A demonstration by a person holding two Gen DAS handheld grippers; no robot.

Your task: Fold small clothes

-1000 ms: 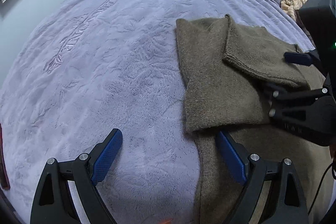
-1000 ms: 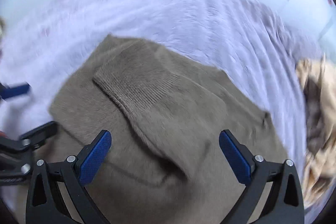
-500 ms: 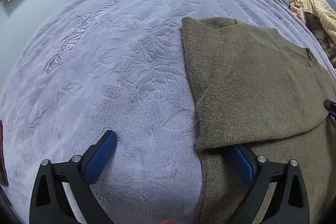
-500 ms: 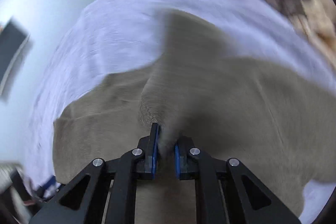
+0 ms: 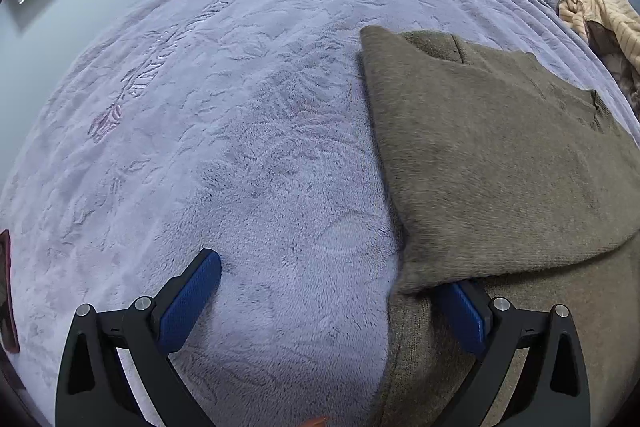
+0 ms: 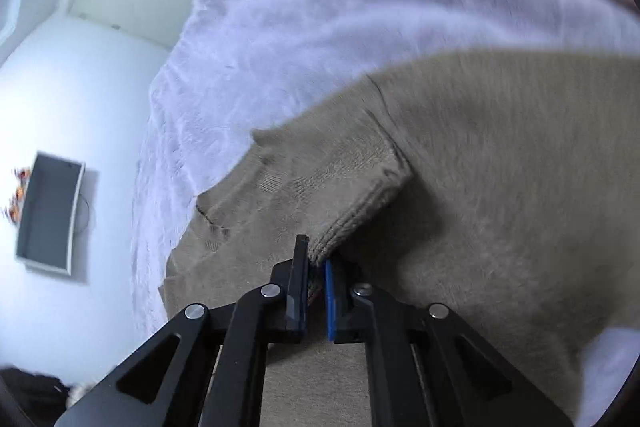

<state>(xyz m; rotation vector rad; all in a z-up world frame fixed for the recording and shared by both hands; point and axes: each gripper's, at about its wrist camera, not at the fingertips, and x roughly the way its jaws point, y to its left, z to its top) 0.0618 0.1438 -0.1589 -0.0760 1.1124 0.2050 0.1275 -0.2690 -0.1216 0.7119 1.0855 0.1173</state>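
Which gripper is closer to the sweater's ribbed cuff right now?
Right. The right gripper is clamped on the ribbed cuff of the brown sweater; the left gripper stands open at the sweater's folded edge.

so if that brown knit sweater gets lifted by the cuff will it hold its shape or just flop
Likely flop: the brown knit sweater already lies in soft folds on the fuzzy lilac blanket. Its ribbed cuff, pinched in the right tool, bunches easily. The fuzzy knit probably drags on the blanket rather than slides.

The right claw (image 6: 316,267) has clamped the sweater's (image 6: 500,163) ribbed cuff (image 6: 352,215).
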